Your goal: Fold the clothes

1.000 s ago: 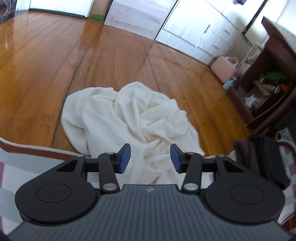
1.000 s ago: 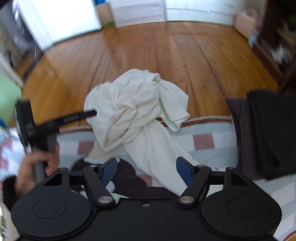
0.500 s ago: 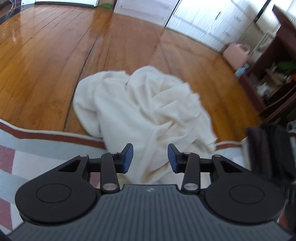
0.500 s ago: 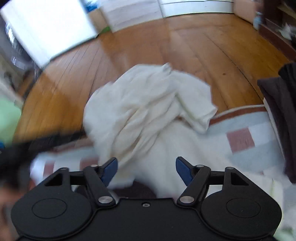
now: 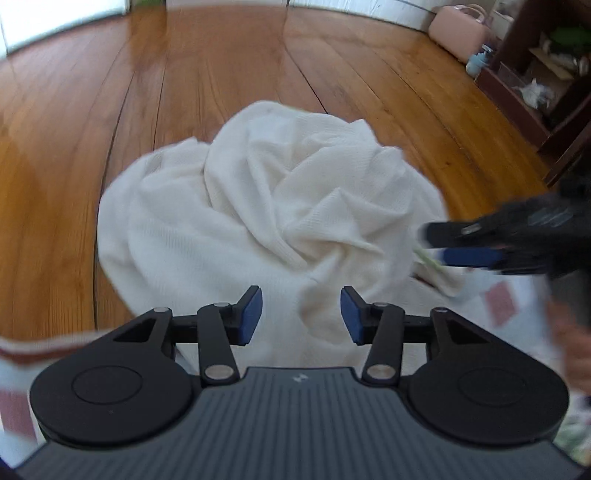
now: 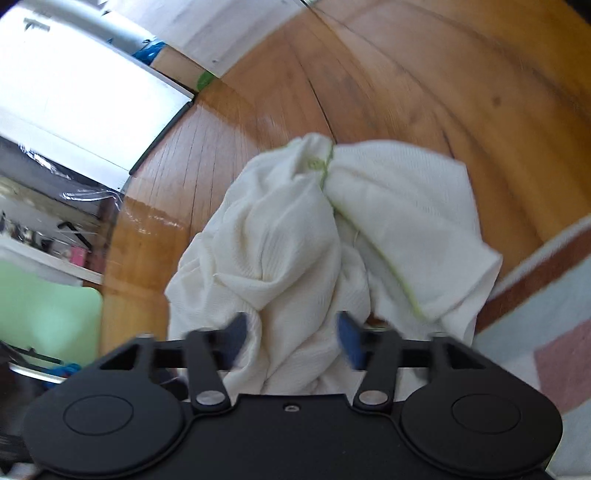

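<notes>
**Both grippers close in on the crumpled white garment**

Closer than a second ago, both cameras now have the white knit garment [image 5: 266,206] filling the middle of their views, and the right hand-held gripper [image 5: 430,245] has come into the left view at the cloth's right edge. The garment lies bunched on the wooden floor [image 5: 110,110], its near end trailing onto the patterned rug [image 6: 554,314].

The left hand-held gripper [image 5: 301,314] hangs open over the near folds, holding nothing. The right hand-held gripper [image 6: 291,338] is also open, cloth between its pads but not pinched.

To do this step well, each gripper should probably take one single layer at a hem or corner, not a thick bunch, then lift and spread the cloth flat before folding.

Only the right view shows the yellow-green trim [image 6: 325,166] along an edge, a useful seam to follow. Only the left view shows the pink case [image 5: 461,29] and dark shelf [image 5: 535,74] beyond.
</notes>
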Demonstrator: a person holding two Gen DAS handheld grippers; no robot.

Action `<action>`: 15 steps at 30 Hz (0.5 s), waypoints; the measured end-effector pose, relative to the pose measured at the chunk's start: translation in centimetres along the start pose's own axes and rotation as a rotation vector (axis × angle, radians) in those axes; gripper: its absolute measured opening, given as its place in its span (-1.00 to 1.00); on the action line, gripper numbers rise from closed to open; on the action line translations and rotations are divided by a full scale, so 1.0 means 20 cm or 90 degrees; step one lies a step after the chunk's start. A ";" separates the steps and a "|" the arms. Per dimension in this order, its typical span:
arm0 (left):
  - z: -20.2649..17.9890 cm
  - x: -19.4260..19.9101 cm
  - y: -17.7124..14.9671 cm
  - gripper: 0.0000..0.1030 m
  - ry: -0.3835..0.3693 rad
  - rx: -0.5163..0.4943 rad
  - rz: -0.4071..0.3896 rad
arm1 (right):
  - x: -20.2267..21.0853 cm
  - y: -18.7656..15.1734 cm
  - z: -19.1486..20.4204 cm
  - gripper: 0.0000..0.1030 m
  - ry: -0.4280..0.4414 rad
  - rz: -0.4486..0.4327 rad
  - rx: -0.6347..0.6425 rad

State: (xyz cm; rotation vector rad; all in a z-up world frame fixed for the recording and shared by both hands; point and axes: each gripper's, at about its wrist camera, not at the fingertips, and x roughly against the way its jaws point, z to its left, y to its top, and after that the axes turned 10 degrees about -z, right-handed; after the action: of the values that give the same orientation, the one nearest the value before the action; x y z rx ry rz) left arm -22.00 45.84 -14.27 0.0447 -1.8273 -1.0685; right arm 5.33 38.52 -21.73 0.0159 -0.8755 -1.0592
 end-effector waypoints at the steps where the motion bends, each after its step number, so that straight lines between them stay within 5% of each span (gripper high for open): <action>1: 0.02 -0.01 -0.06 -0.09 0.000 -0.024 -0.019 | 0.00 0.02 -0.01 0.29 -0.001 0.006 -0.002; 4: 0.08 -0.06 -0.20 0.00 -0.013 -0.075 -0.037 | 0.00 0.07 -0.02 0.30 -0.013 0.028 -0.003; 7: 0.17 -0.09 -0.16 -0.05 -0.053 -0.023 -0.027 | -0.01 0.10 0.00 0.34 -0.003 0.032 -0.016; 10: 0.22 -0.12 -0.12 -0.70 -0.079 -0.006 -0.027 | -0.04 0.12 0.02 0.50 0.007 0.029 -0.012; 15: 0.29 -0.05 -0.11 -0.83 -0.103 0.026 -0.071 | -0.21 0.10 0.06 0.58 -0.029 0.062 0.008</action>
State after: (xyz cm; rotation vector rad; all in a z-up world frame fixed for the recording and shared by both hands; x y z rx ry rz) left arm -26.85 48.67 -17.31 0.0878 -2.0121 -1.1394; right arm 5.27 43.27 -22.65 -0.0395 -0.9157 -0.9664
